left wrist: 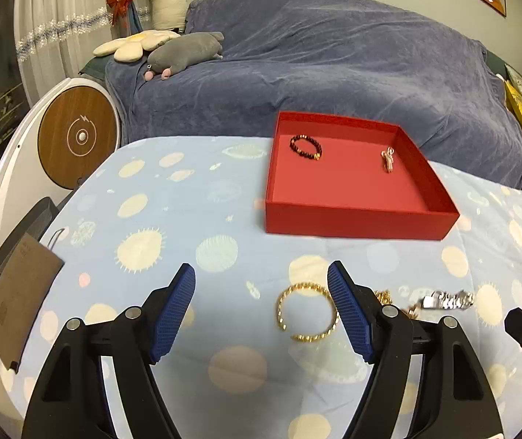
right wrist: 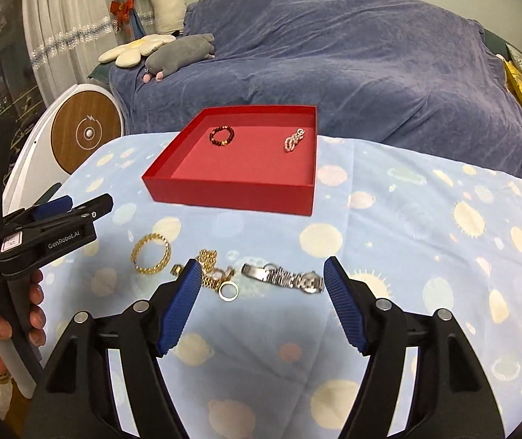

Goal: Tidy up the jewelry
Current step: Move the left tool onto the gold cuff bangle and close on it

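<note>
— Pale blue planet-print cloth (right wrist: 407,219) covers the table before a sofa under a blue-grey throw (right wrist: 334,55).
— And the hands?
— Both tilt downward; left gripper (left wrist: 261,285) and right gripper (right wrist: 263,276) gape, holding nothing.
— Jewelry?
— Dark beaded bracelet (right wrist: 221,136) and pink bead chain (right wrist: 294,141) lie in the red cardboard tray (right wrist: 231,194); gold twisted bangle (left wrist: 306,311) and silver watch (right wrist: 284,277) lie on the cloth nearby.

Blue-covered sofa (left wrist: 334,58) behind the table, white curtain (left wrist: 59,18) at left.
</note>
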Motion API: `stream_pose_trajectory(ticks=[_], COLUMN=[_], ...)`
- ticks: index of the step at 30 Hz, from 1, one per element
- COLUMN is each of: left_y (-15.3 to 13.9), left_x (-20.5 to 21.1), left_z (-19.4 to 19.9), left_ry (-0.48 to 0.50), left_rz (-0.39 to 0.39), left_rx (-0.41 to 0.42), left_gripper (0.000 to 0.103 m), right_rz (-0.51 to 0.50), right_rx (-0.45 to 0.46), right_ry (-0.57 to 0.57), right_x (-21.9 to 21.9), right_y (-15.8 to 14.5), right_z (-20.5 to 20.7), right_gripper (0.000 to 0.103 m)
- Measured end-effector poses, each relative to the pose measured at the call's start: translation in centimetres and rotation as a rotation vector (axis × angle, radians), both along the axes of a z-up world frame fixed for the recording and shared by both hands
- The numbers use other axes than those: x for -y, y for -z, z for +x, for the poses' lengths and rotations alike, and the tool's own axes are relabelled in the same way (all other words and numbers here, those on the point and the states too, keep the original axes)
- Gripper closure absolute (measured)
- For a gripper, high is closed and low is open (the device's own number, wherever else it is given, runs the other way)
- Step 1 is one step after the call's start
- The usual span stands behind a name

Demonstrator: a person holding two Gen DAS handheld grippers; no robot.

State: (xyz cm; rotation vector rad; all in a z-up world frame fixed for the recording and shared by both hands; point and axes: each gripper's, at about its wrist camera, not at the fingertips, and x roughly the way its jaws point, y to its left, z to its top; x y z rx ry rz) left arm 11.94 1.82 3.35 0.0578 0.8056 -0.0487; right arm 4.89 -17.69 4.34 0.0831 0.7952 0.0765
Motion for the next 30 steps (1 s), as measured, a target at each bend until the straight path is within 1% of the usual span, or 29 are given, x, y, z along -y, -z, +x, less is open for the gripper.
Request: stream_pose_trajectory(ticks=[3,7,9,14,19,25,30], left_y=[1.2,2.3,2.9,4.4,4.9,5.3,5.9], left_x=[-0.1,-0.2,-0.3,-0.7,-1.1,-1.8,-1.5], left_z=[-0.8,-1.3,-1.1,-1.0,-1.2,-1.2,-0.9], left_ry=[0.003,0.014,0.019,0.041,0.059,0.068,0.071], left_rz=[-0.004,0.019,0.021,-0.003,0.014,-0.007,-0.016], left_rx=[-0.028,-0.022,-0.043,-0.099,-0.108,-0.123,-0.141], left_gripper=[0.031,0.031,0.031,0.031,0.031,0.031,0.031], right_rz=[-0.001,-0.037,-0.045,-0.042,-0.003,-0.008,-0.011], right_rx=[-0.027,-0.037,-0.051,-0.079,-0.113,-0.126,-0.124], right_ry=[-0.028,-0.056,-0.064,-0.063,-0.038,-0.04,-0.053], right_x=[-0.8,-1.6,-1.7,-0.7,0.7,0.7,0.2], right_y=[1.1,2.3,2.8,3.8,4.6,5.0,4.9], right_z=[-0.4,-0.6,-0.5,-0.2,0.3,0.3,0.2], right_gripper=[0.036,0.036,0.036,0.036,0.036,0.036,0.036])
